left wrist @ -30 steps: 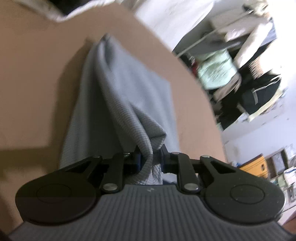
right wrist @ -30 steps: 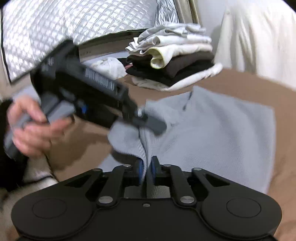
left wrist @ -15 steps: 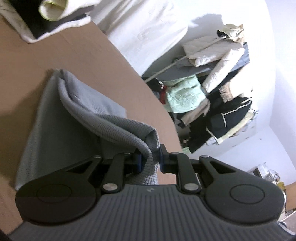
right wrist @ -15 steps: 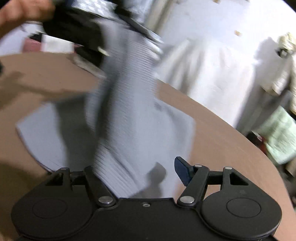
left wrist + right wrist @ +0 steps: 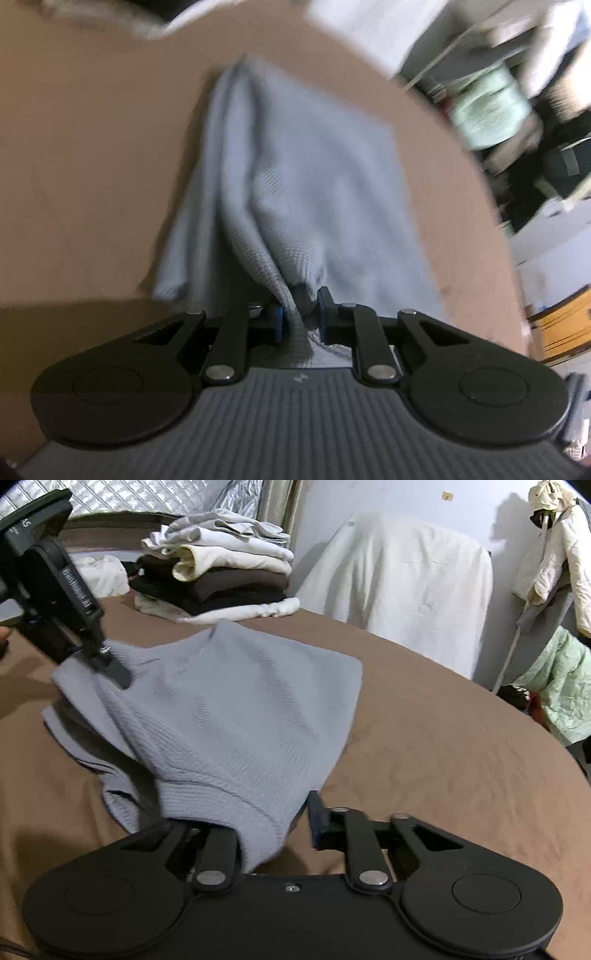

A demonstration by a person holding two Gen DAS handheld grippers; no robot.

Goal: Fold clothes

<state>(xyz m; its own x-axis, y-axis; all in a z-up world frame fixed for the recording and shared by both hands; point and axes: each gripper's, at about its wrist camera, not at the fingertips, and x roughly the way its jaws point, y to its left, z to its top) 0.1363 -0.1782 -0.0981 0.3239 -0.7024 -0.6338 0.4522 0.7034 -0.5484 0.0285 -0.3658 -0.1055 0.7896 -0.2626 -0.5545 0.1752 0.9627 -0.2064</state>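
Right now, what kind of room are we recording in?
Probably a bedroom or home laundry corner. A stack of folded clothes sits at the far edge of a brown surface, coats hang on a rack, and a grey knit garment is spread out mid-fold.

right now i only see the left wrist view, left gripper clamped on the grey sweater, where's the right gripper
Observer: The right gripper is at the ribbed hem of the sweater. Its jaws have just been closing but stand apart, with the hem draped over one finger and the other pad bare.
Operator: so it's not gripping
Observer: Not in this picture. Only the left gripper pinches cloth, holding a far corner up off the brown cover.
Operator: what's behind the sweater, it's a blur here
Observer: A stack of folded clothes, light ones on top of dark ones, sits just beyond it.
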